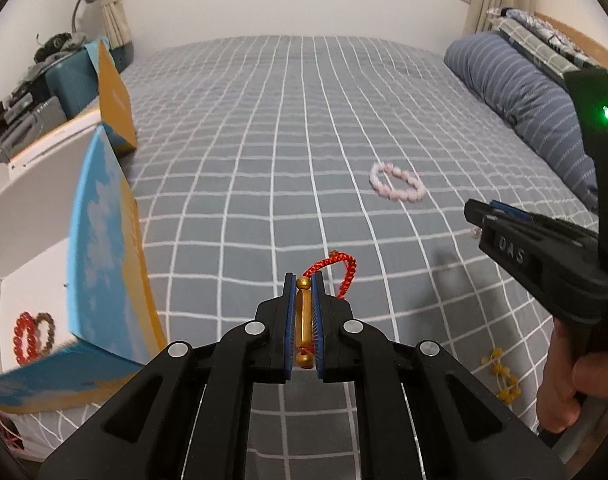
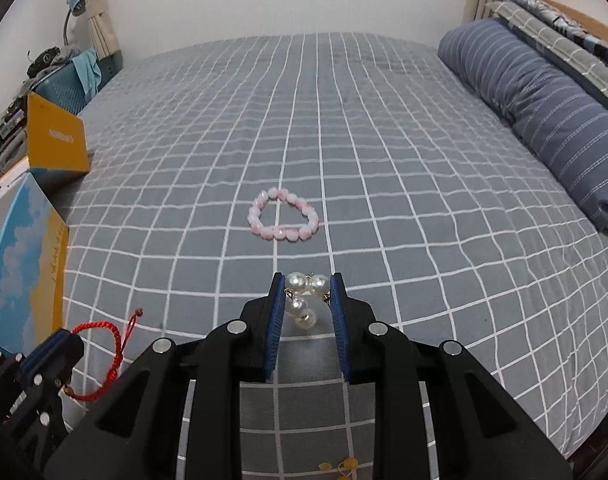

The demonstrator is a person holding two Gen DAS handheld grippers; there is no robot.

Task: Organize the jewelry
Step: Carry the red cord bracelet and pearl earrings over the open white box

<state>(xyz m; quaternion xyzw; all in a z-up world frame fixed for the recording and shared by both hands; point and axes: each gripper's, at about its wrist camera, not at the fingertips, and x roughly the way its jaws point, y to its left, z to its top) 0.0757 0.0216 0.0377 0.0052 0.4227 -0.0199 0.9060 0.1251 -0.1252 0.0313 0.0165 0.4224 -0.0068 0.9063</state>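
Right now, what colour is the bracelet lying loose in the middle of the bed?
Pale pink beads, best seen in the right wrist view.

Grey bedspread [image 2: 383, 160] with white grid lines — pink bead bracelet [image 2: 284, 218], red cord bracelet [image 1: 337, 270] with gold bar, blue-white striped pillow [image 2: 543, 112].

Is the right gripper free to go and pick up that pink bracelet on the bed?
Probably not yet. The path to the pink bracelet looks clear across the bedspread, but the right gripper seems to be holding pearl jewelry already.
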